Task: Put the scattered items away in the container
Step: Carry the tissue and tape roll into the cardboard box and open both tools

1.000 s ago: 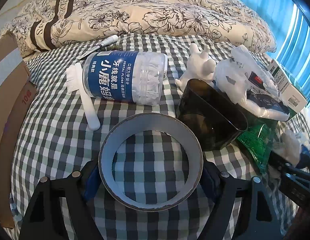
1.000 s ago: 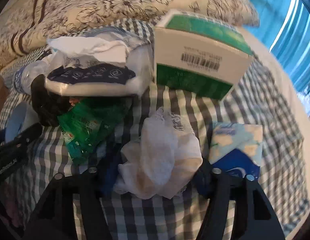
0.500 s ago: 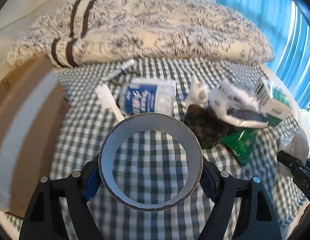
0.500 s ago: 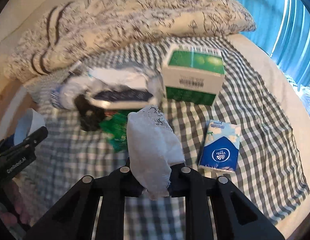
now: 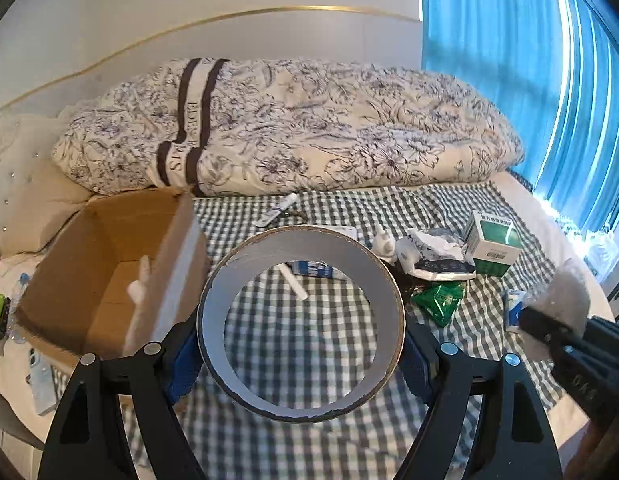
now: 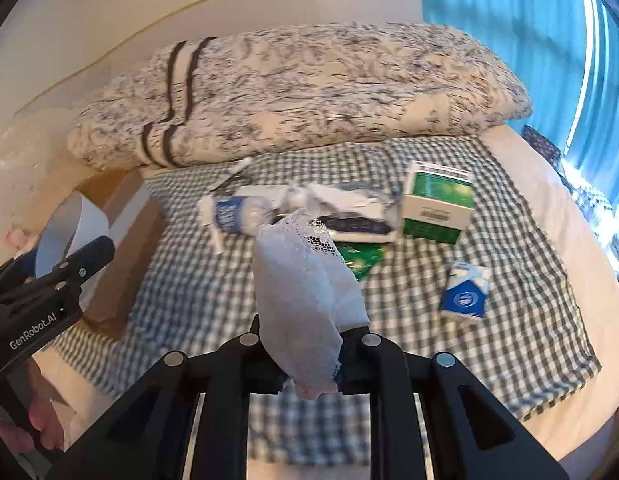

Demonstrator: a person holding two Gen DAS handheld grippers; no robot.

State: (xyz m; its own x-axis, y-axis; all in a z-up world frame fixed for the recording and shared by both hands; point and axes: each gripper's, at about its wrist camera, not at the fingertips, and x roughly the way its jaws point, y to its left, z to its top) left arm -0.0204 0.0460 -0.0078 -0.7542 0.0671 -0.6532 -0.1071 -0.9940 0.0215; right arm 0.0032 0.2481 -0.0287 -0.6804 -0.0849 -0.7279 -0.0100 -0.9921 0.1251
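My left gripper (image 5: 301, 360) is shut on a wide grey tape roll (image 5: 301, 248), held upright above the checked bedspread (image 5: 309, 432). An open cardboard box (image 5: 109, 264) stands just left of it. My right gripper (image 6: 309, 372) is shut on a white lace cloth (image 6: 305, 292) that stands up between the fingers, above the bed's near edge. Scattered beyond are a floss jar (image 6: 237, 212), a green box (image 6: 437, 208), a tissue pack (image 6: 465, 296), a green packet (image 5: 439, 300), a crumpled white bag (image 5: 433, 252) and a white brush (image 5: 293, 280).
A folded floral duvet (image 5: 289, 128) lies across the back of the bed, with a small tube (image 5: 277, 210) in front of it. Blue curtains (image 5: 529, 60) hang at the right. A phone (image 5: 41, 380) rests left of the box. A hand (image 6: 41, 420) grips the left tool.
Both grippers have risen and drawn back from the bed, the left one carrying the tape roll. The right one closed on the lace cloth and lifted it. The box has come into view.
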